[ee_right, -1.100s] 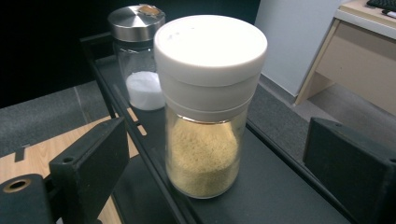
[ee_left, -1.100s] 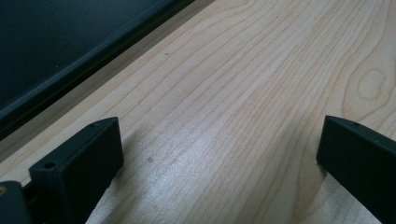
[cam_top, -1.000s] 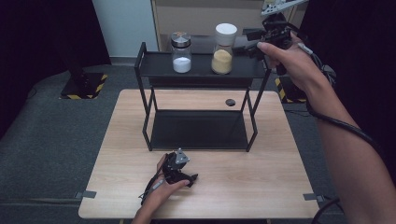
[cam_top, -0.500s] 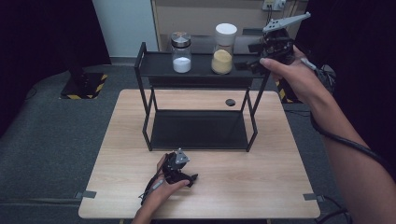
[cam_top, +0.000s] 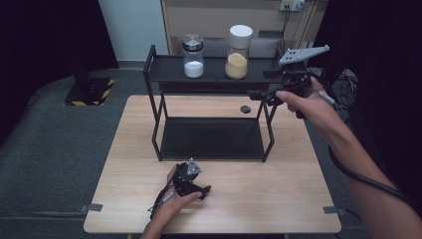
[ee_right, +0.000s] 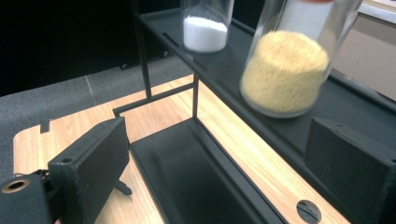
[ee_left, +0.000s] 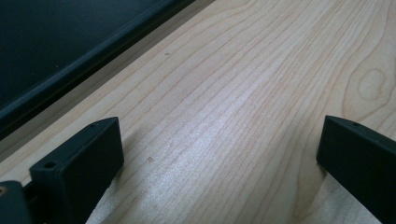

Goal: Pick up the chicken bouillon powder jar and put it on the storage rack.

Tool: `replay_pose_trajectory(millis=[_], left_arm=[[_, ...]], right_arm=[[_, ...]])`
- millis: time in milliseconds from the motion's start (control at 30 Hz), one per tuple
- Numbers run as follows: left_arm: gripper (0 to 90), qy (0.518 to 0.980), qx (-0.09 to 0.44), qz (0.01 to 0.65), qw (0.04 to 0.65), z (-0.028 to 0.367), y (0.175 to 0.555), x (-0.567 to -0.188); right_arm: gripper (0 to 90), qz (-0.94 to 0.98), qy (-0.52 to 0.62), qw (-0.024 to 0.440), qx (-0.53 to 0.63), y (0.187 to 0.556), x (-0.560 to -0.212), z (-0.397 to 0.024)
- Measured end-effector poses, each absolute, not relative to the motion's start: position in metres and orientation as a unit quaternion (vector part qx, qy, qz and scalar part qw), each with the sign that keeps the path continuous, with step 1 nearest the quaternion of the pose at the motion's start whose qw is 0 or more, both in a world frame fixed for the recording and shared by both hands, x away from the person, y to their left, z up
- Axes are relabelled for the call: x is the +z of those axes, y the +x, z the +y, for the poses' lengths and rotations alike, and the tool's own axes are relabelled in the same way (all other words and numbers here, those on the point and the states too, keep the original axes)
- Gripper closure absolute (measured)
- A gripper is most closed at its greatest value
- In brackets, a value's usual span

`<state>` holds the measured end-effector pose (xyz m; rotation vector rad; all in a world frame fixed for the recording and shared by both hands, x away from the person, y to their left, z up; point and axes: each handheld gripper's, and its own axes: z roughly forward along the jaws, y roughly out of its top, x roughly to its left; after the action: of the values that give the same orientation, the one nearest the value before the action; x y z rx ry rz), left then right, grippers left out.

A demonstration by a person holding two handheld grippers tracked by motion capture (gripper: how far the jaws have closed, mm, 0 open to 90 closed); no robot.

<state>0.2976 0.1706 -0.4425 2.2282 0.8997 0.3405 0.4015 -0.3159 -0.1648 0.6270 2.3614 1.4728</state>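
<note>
A: Status of the large items first?

B: The table (cam_top: pixel 278 199) and the black rack (cam_top: pixel 211 124) on it sit exactly as they did a second ago. On the rack's top shelf, the white-powder jar (cam_top: pixel 193 56) and the grain jar (cam_top: pixel 238 52) stand upright, side by side but apart, as before.

A: What has changed?

B: The right gripper (cam_top: pixel 259 94). A second ago it was held high, level with the top shelf at its right end. It has since dropped and now sits beside the rack's right front post, below the shelf. Jaws wide, nothing between them.

A: And along its jaws?

B: The grain jar (ee_right: pixel 285 70) fills the upper right of the right gripper view, above and beyond the jaws, well clear of the pads (ee_right: pixel 91 161). The white-powder jar (ee_right: pixel 205 32) stands farther back on the same shelf.

A: Meaning?

B: Judgement only: an approach toward the grain jar is being lined up; no contact yet. The gripper must come up to shelf level to take it.

A: Left gripper (cam_top: pixel 191 185)?

B: Unmoved, resting on the table near its front edge. Jaws wide, bare wood between them.
</note>
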Motion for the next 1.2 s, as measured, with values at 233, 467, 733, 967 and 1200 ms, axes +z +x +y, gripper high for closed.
replay_pose_trajectory(millis=[233,467,733,967,1200], left_arm=[[0.0,0.860,0.132,0.347,0.350,0.171,0.297,-0.443],[0.0,0.860,0.132,0.347,0.350,0.171,0.298,-0.443],[0.0,0.860,0.132,0.347,0.349,0.170,0.297,-0.442],[0.0,0.860,0.132,0.347,0.349,0.170,0.297,-0.442],[0.0,0.860,0.132,0.347,0.349,0.170,0.297,-0.442]], right_arm=[[6.9,0.829,0.219,0.147,0.494,0.391,-0.186,-0.316],[7.0,0.833,0.224,0.140,0.486,0.381,-0.212,-0.317],[6.9,0.838,0.237,0.126,0.476,0.372,-0.249,-0.318],[6.9,0.839,0.244,0.115,0.472,0.363,-0.278,-0.319],[6.9,0.849,0.248,0.114,0.453,0.355,-0.300,-0.316]])
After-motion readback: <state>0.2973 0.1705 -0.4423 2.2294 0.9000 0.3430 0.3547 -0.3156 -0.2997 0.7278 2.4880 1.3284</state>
